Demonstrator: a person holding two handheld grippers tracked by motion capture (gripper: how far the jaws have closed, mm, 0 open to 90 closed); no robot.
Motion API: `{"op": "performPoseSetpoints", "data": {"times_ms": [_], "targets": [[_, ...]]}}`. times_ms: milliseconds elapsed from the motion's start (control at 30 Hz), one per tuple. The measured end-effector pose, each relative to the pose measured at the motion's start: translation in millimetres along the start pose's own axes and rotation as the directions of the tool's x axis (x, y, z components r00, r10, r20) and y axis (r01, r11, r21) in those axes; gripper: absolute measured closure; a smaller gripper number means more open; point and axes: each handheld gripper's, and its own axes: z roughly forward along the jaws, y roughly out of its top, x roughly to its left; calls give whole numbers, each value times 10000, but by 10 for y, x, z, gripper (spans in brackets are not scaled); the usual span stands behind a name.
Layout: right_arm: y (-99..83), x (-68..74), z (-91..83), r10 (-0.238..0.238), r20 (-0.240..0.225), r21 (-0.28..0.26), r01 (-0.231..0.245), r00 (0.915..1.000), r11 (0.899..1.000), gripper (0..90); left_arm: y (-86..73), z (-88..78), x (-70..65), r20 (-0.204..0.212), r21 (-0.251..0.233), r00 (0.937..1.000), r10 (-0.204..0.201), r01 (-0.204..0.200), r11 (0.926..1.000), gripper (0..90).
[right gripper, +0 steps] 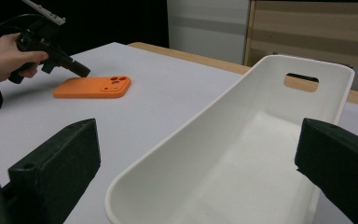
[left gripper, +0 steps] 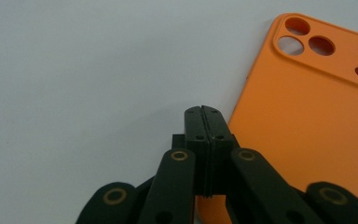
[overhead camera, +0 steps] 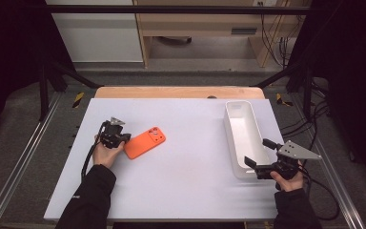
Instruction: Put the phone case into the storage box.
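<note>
Bench, high view: orange phone case near the left edge, left gripper at its left end; white bin along the right edge, right gripper spread around its near end. Left gripper view: left gripper pressed together, empty, just beside the case. Right gripper view: right gripper spread, straddling the bin.

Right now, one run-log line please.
left gripper: shut, empty, beside orange phone case | right gripper: open, straddling white bin near end | bin empty

Lab, framed test table, black curtains, loose cables
</note>
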Motion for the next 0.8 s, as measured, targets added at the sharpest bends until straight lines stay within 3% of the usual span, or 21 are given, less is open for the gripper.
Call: {"op": "performPoseSetpoints", "data": {"times_ms": [800], "targets": [[4, 0, -14, 31, 4, -39, -31, 10000, 10000, 4, -134, -128, -175, 473, 115, 9988, 82, -87, 9999, 899]]}}
